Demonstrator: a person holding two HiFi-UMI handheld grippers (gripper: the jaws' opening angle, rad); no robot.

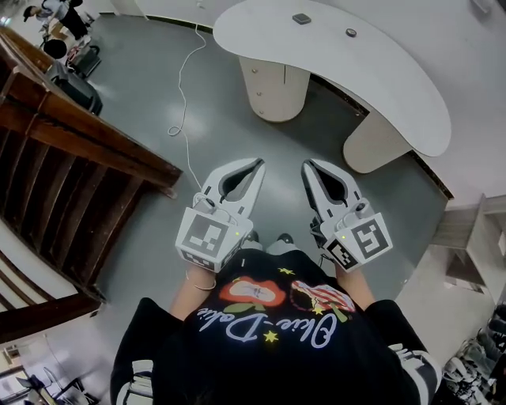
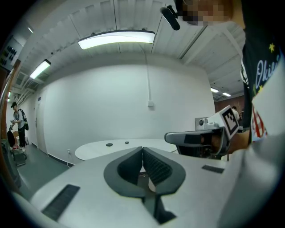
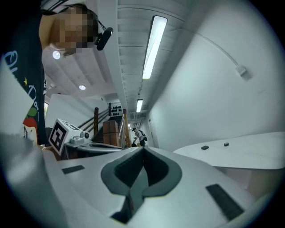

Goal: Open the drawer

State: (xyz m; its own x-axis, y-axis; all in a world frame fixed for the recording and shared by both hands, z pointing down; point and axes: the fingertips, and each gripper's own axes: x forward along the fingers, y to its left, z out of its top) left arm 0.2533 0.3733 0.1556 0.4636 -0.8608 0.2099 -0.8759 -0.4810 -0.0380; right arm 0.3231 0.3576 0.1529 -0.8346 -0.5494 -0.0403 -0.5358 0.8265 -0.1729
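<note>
Grey floor (image 1: 261, 142) lies under both tongs, with a curved white desk (image 1: 395, 87) ahead of them and a wooden stair rail (image 1: 79, 142) left of the left tongs.

Drawer: none is made out in any view. A pale shelf unit (image 1: 478, 237) right of the right tongs is the only likely place, and that is not settled.

Left tongs (image 1: 254, 164): jaws pressed together, nothing held. Right tongs (image 1: 310, 166): likewise closed and empty. Both are held side by side, well apart from the desk.

Judged: task not begun. The drawer is to be located first, one pair of tongs opened before the handle is reached, and the pull made straight along the drawer's run.

Counted:
- tongs, two
- desk, one, on two pedestals (image 1: 274, 87)
- small dark items on it, two: a square one (image 1: 301, 18) and a round one (image 1: 351, 32)
- drawers seen, none
</note>
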